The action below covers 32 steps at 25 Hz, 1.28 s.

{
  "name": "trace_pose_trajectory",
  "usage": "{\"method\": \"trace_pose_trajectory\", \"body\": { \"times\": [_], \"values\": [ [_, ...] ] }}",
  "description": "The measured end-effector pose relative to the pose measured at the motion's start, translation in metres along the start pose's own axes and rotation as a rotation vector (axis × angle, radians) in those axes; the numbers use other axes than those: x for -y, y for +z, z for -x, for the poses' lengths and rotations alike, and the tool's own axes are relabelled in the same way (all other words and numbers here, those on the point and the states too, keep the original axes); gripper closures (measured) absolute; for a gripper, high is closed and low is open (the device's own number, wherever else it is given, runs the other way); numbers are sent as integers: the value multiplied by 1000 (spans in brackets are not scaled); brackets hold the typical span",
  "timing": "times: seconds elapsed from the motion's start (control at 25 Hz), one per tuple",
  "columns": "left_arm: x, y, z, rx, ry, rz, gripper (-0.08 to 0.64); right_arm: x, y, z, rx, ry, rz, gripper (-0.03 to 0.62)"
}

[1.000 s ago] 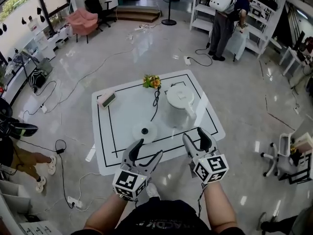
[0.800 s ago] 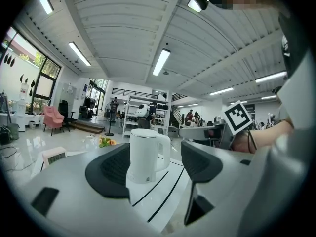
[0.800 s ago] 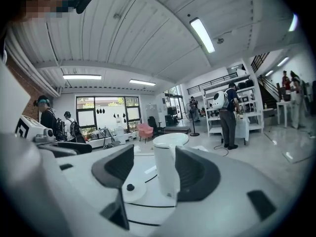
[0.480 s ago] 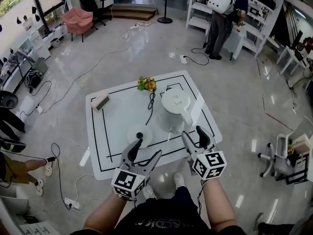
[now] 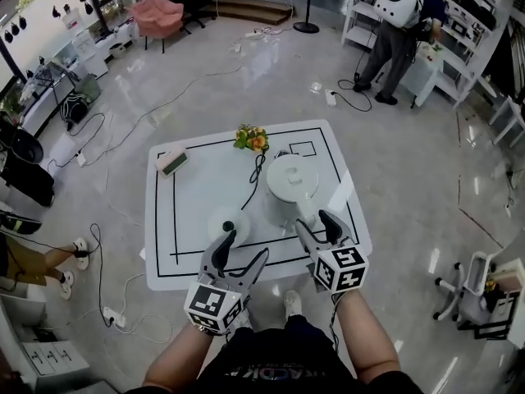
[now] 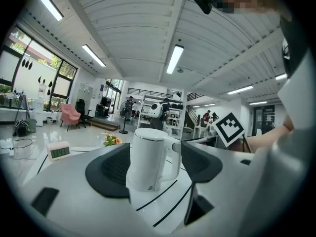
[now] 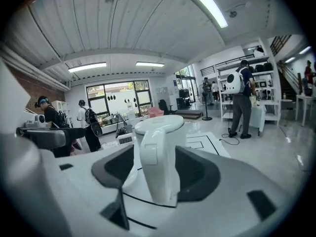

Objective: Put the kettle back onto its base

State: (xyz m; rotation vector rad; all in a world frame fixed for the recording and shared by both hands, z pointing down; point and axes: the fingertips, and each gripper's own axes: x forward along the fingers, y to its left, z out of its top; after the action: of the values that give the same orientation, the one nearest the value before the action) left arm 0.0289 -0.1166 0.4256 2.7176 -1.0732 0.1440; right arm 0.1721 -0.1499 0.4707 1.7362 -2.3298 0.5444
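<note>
At the far left of the white table sits a small clock, well apart from everything else. My left tongs hang over the near edge with the jaws spread wide and nothing gripped. In the left gripper view the kettle shows upright in the gap between them, farther off on the table.

Just ahead of those tongs lies the round base, bare, with a dark stud at its centre. Its black cord runs away towards a small bunch of flowers at the far edge.

The white kettle stands to the right of the base and a little beyond it – on the table top, lid on, upright, its handle turned towards me.

My right tongs are at that handle. In the right gripper view the jaws stand wide with the handle in the gap between them – I cannot tell whether a pad touches it.

Far right, off on the shiny floor, a person bends at a set of shelves.
</note>
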Motion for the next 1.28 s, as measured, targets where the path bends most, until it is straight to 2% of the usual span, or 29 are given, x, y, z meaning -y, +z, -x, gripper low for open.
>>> {"method": "trace_pose_trajectory", "body": {
  "times": [0.48,0.76,1.04,1.16,1.28],
  "values": [
    [0,-5,-16,9,117,25,245,4,-13,-35,-91,113,42,348],
    [0,-11,-25,19,158,49,245,5,-14,-38,-139,157,147,348],
    [4,-13,-24,23,186,59,245,22,-12,-33,-157,151,198,405],
    [5,-13,-22,25,197,59,245,30,-12,-31,-162,145,196,437],
    [7,-12,-18,28,209,60,245,36,-12,-29,-162,151,183,442]
  ]
}}
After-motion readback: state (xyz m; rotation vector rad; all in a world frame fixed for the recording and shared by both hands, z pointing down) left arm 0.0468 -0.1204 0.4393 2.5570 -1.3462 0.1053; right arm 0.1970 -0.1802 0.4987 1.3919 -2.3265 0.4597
